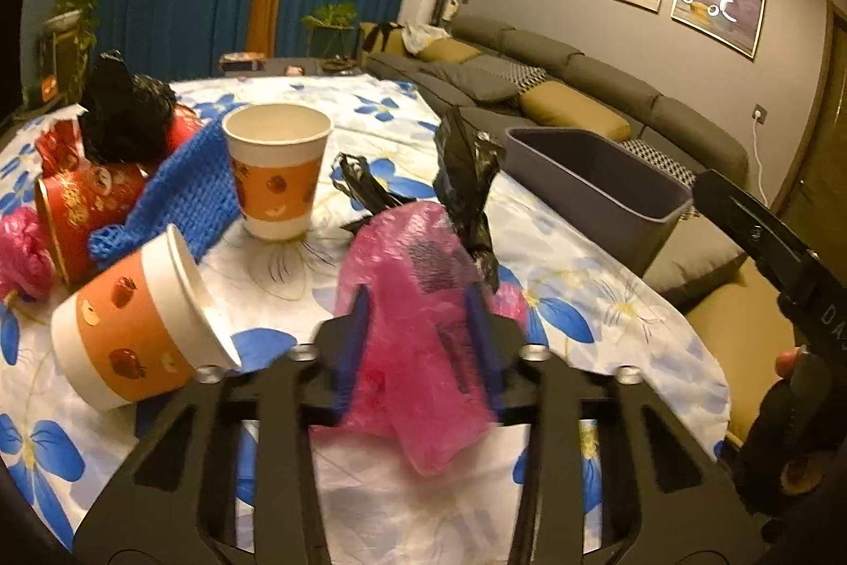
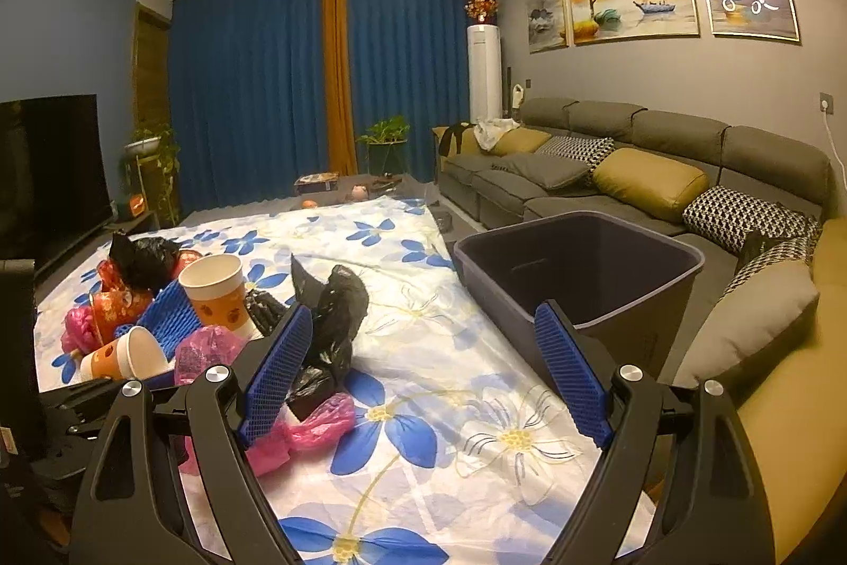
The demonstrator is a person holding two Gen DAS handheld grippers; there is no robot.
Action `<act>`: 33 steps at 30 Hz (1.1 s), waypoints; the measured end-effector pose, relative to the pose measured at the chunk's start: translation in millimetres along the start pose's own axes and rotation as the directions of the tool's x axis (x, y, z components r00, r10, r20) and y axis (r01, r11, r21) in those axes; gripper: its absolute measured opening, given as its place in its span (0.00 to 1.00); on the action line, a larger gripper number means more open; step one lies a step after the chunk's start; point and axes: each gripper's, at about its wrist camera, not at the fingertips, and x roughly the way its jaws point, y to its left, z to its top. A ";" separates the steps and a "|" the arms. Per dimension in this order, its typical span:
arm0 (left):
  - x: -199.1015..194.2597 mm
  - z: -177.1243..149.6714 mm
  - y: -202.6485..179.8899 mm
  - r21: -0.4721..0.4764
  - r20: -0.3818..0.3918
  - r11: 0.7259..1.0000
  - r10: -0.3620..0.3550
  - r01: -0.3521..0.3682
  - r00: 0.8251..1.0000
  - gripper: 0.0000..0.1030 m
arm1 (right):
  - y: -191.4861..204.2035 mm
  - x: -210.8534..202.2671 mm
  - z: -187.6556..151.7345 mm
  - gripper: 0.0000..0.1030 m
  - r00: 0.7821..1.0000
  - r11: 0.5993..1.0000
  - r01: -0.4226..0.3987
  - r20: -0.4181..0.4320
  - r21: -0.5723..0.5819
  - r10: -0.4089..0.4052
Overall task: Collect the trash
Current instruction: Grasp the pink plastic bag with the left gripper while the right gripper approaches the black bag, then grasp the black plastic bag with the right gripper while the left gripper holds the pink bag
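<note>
Left gripper (image 1: 418,326): pressed together on a pink plastic bag (image 1: 418,300); the bag is pinched between the blue pads and bulges above and below them, so it is judged to be held firmly enough for carrying.

Pink plastic bag: held up in front of the left wrist camera, with a black plastic bag (image 1: 466,178) showing just behind it; whether the black one is caught in the same pinch cannot be told.

Right gripper (image 2: 423,364): spread wide, nothing between its pads; it hangs over the flowered tablecloth (image 2: 423,432), between the litter and the grey bin (image 2: 582,268), and is judged to be kept free for the next pickup.

Bin: set at the right edge of the table, mouth open upward, nothing seen inside; it is placed where either tool can reach it across bare cloth.

Remaining trash: an upright paper cup (image 1: 275,168), a tipped paper cup (image 1: 137,321), a blue knitted cloth (image 1: 185,189), a red cup (image 1: 90,194) and more black and pink bags are heaped on the left side of the table.

Open room: the stretch of cloth between heap and bin is bare, so a straight carry to the right is judged possible.

Edges: the bin rim is raised, and the bag would need to be lifted above it; the sofa (image 2: 635,173) lies close beyond the table's right edge, leaving little room behind the bin.
</note>
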 end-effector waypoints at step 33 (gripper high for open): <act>-114.5 29.7 70.3 -0.148 0.272 0.982 0.157 -0.120 0.949 0.03 | 64.7 121.5 3.9 0.56 0.972 0.996 -0.080 -0.226 -0.031 0.071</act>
